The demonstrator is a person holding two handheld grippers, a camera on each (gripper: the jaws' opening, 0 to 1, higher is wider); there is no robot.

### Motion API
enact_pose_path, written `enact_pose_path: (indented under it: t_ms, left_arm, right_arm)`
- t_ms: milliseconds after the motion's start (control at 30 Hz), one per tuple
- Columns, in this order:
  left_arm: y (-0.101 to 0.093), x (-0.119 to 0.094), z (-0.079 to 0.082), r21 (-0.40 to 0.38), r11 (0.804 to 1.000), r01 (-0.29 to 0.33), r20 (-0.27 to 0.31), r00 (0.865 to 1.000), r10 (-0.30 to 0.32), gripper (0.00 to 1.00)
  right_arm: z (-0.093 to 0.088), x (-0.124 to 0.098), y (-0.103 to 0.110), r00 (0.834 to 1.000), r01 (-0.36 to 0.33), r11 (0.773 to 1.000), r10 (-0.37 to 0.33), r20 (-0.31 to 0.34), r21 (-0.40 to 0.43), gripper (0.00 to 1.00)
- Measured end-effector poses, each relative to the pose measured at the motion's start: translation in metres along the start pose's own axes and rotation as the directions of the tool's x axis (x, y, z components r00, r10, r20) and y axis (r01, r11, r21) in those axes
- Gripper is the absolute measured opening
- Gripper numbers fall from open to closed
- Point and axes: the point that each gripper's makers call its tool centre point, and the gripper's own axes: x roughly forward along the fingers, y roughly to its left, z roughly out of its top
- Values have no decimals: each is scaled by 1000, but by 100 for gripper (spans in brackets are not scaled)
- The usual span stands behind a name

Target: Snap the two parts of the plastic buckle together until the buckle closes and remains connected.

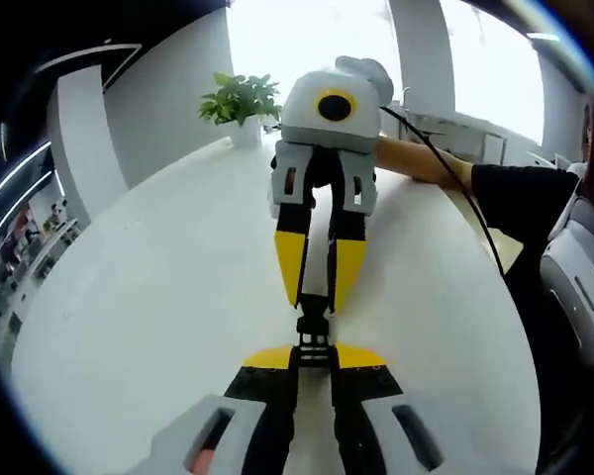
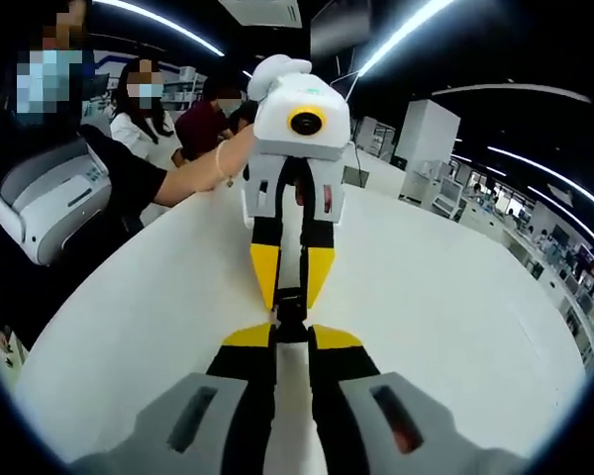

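Held nose to nose above a white round surface (image 1: 129,327): left gripper (image 1: 314,358) and right gripper (image 2: 292,336), each with jaws clenched on one black part of the plastic buckle (image 1: 313,332). Seen from the left gripper view, buckle caught between the two sets of yellow tips, lifted clear of the surface, the two parts touching end to end. Seen from the right gripper view, same meeting point at centre (image 2: 289,315). Judged close to the finish, halves aligned and apparently partly engaged; full latch too small to confirm. Left to do, most likely: a last firm push, then proof of hold. Potted plant (image 1: 242,102) at far edge.
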Motion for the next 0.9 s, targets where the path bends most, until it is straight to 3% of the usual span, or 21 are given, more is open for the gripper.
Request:
enact_pose_path:
  t_ms: [100,367,500,600,733,900]
  left_arm:
    - [-1,0,0,-1,1000,0,-1,1000,0,11]
    - [0,-2,-1,13,1000,-22,-16,1000,23,11]
    - [-2,-3,-1,70,997,-27,-25,999,29,11]
    - [-2,-3,-1,70,997,-25,-25,999,26,11]
    - [-1,-3,-1,73,997,-22,-25,999,24,11]
    - [0,-2,0,54,998,-18,-21,1000,19,11]
  right_arm:
    - [-6,2,1,1000,-4,1000,4,-28,9,12]
    - [-2,6,-4,997,39,999,-39,-68,10,12]
    - [-1,6,-3,995,26,994,-35,-92,-105,11]
    - [-2,6,-4,993,1,998,-9,-119,-66,11]
    - [-1,7,-2,992,1,993,-16,-129,-117,10]
    - [-2,7,-4,992,-4,996,-8,-126,-94,10]
